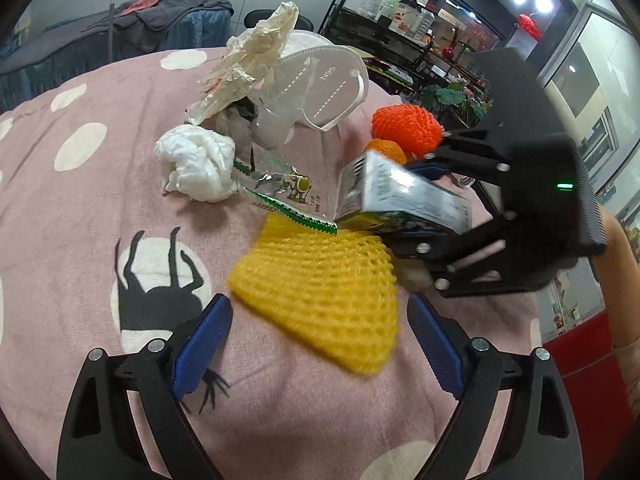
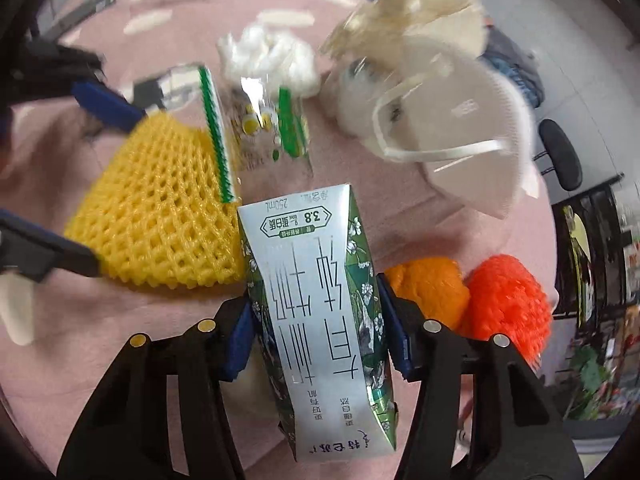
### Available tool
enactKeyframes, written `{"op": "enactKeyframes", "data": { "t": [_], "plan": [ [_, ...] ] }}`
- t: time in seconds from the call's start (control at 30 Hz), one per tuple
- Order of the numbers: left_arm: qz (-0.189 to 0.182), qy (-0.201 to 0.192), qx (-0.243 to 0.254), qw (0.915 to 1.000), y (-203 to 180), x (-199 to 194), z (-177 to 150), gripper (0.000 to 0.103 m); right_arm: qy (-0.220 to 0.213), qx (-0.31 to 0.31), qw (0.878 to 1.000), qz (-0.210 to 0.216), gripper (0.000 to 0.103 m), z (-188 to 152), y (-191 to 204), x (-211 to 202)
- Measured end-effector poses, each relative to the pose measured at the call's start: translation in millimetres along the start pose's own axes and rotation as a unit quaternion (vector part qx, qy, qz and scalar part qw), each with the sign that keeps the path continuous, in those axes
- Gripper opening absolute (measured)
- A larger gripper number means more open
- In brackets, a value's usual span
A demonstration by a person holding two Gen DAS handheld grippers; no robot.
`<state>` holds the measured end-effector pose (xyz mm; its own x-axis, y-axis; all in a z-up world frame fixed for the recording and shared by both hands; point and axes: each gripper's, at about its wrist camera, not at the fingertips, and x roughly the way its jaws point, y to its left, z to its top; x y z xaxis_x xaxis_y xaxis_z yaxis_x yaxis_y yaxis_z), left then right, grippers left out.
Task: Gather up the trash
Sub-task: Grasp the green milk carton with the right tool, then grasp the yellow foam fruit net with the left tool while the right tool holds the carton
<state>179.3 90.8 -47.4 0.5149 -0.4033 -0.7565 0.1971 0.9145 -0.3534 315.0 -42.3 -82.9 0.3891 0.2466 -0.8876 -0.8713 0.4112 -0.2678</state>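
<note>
**Two wrist cameras, one pile seen from opposite sides**

The left wrist camera looks forward and down along its blue fingers (image 1: pixel 202 344), close over the pink spotted cloth (image 1: pixel 80 208), facing a shelf rack (image 1: pixel 376 36) at the far edge. The right wrist camera tilts down more steeply, very near the milk carton (image 2: pixel 316 308). Both views share the yellow foam net (image 1: pixel 320 292), the carton, the white mask (image 1: pixel 324 88) and the orange nets (image 1: pixel 406 124). Each view catches the other gripper at its edge.
</note>
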Motion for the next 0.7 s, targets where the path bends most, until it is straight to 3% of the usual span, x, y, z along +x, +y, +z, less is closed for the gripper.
{"op": "enactKeyframes", "data": {
  "t": [0.17, 0.37, 0.43, 0.5, 0.7],
  "plan": [
    [0.006, 0.009, -0.008, 0.9999, -2.0, 11.7, 3.1, 0.08, -0.072, 0.077, 0.994, -0.004, 0.053, -20.5, -6.7, -41.7],
    [0.009, 0.004, -0.008, 0.9999, -10.5, 14.3, 7.2, 0.05, -0.133, 0.144, 0.98, -0.016, 0.051, -40.5, 0.7, -76.9],
    [0.007, 0.002, -0.01, 0.9999, -12.4, 15.8, 7.4, 0.033, -0.151, 0.175, 0.973, -0.016, 0.051, -53.8, -2.4, -85.3],
    [-0.002, 0.0, -0.014, 0.9999, -13.7, 15.6, 7.1, 0.023, -0.163, 0.204, 0.965, -0.018, 0.051, -58.6, -1.1, -91.2],
    [-0.015, -0.015, 0.007, 0.9997, -31.0, 4.7, 1.0, 0.02, -0.204, 0.27, 0.94, -0.027, 0.051, -86.5, -1.2, -111.6]
  ]
}}
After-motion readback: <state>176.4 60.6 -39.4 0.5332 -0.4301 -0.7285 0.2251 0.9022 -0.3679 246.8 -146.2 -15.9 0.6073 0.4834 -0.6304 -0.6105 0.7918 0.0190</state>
